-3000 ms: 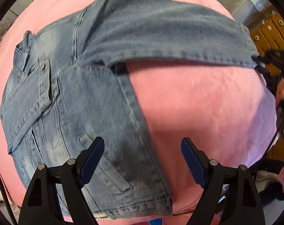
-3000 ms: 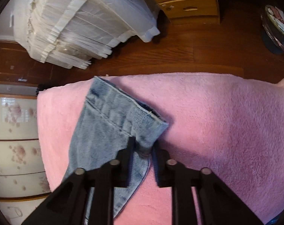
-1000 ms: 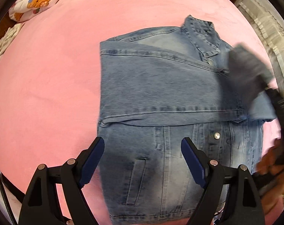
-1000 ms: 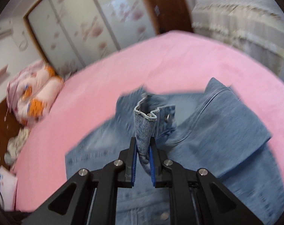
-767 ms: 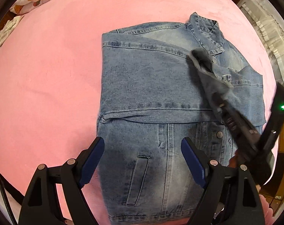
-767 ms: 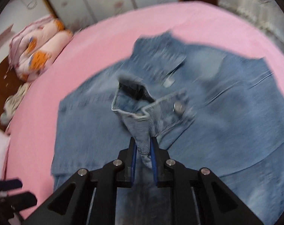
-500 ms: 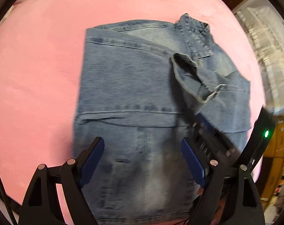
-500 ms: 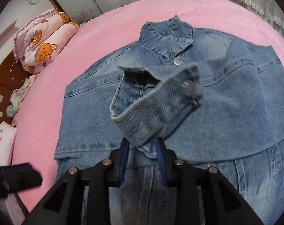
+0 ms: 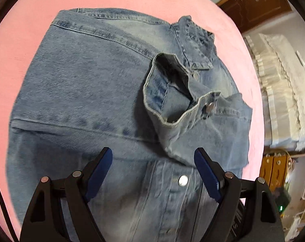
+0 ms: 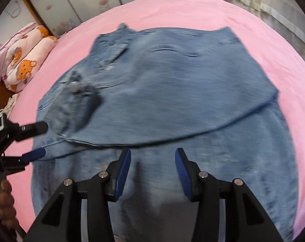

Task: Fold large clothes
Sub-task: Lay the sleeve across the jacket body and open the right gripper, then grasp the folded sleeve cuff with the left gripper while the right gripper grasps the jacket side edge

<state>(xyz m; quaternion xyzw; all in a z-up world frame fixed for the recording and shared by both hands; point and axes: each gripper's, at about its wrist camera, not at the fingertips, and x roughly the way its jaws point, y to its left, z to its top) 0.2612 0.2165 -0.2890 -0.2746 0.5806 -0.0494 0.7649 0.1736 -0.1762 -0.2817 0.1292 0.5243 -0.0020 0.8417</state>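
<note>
Now the denim jacket (image 9: 87,92) lies front-up on the pink fleecy bedspread (image 10: 192,10), both sleeves crossed over its chest. The right gripper (image 10: 152,171), its jaws just opened, holds nothing; the left gripper (image 9: 152,171) gapes empty above the button placket. Stiff and springy, the cuff (image 9: 172,100) beside the collar (image 9: 192,46) stands open and could unroll, spoiling the fold.

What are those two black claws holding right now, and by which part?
Nothing. The right gripper has just been opening, and the sleeve cuff lies loose on the blue denim jacket. The left gripper is open, empty.
</note>
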